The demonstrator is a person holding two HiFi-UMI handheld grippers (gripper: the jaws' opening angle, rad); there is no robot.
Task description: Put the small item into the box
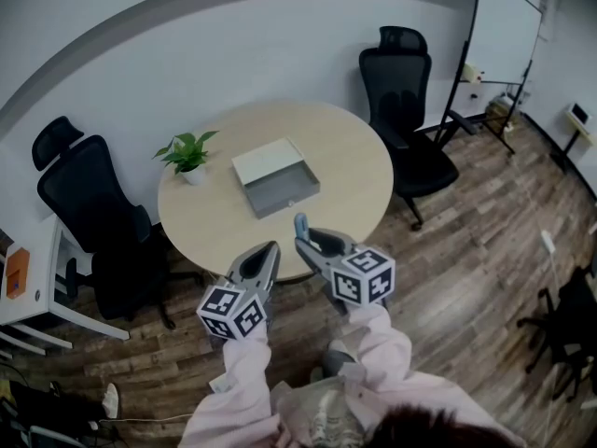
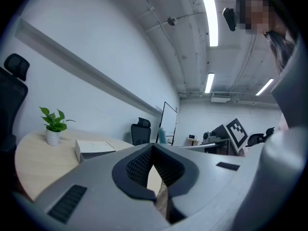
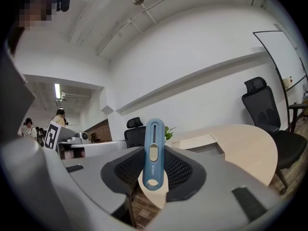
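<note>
The fingers (image 3: 130,170) of the right gripper (image 3: 154,174) are clamped on a slim blue tool (image 3: 154,150). It stands upright between the pads, and its rounded top rises above the fingertips. The left gripper (image 2: 154,153) is just beside it. Its fingers (image 2: 139,165) are closed together with nothing between them.

In the head view, both sets of fingertips sit at the near edge of a round wooden counter (image 1: 350,161), and the tool pokes up from the right pair. Ahead of the fingers, near the middle of the counter, lies the box (image 1: 287,197), a shallow grey tray with a white lid at its far side. It is well apart from the tool.

Beyond the left fingers, a small potted plant (image 1: 189,154) stands by the counter's far-left rim. Black office chairs sit at the left (image 1: 93,203) and far right (image 1: 406,91).
</note>
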